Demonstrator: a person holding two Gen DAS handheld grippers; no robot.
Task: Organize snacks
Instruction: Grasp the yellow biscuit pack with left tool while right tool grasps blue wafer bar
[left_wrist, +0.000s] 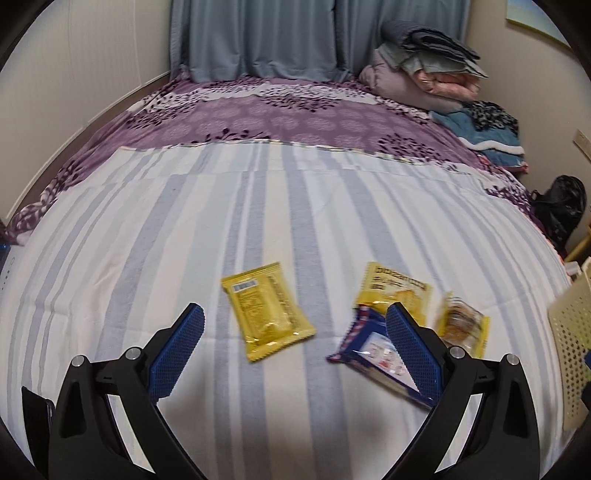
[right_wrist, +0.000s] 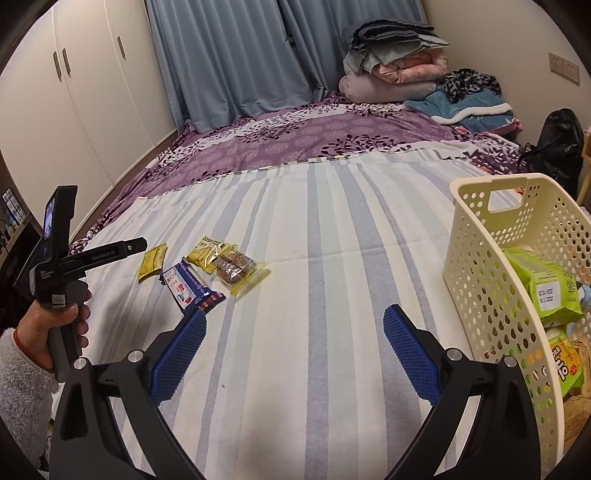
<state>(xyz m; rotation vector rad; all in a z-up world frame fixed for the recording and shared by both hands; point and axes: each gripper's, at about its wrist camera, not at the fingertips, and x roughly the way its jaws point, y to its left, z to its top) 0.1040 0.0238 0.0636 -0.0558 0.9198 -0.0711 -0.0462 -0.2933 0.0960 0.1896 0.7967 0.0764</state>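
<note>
A bed covered with a blue-and-white striped cotton sheet (left_wrist: 258, 206) fills both views, with a purple floral bedspread (left_wrist: 280, 114) beyond it. Four snack packets lie loose on the sheet: a flat yellow foil packet (left_wrist: 267, 310) on its own, and to its right a cluster of a second yellow printed packet (left_wrist: 397, 291), a dark blue packet with red-and-white edging (left_wrist: 369, 350) and a clear yellow-edged packet of brown biscuit (left_wrist: 461, 323). The left gripper (left_wrist: 295, 325) hovers low over them, its blue-padded fingers spread wide and holding nothing, the right one in front of the blue packet. The right gripper (right_wrist: 295, 326) hangs over bare sheet, its fingers also wide apart and empty. Just to its right stands a cream perforated plastic basket (right_wrist: 480, 273) holding a green snack bag (right_wrist: 546, 284) and other packets. A hand (right_wrist: 55, 328) in a fluffy white sleeve (right_wrist: 22, 380) grips the left tool's handle.
</note>
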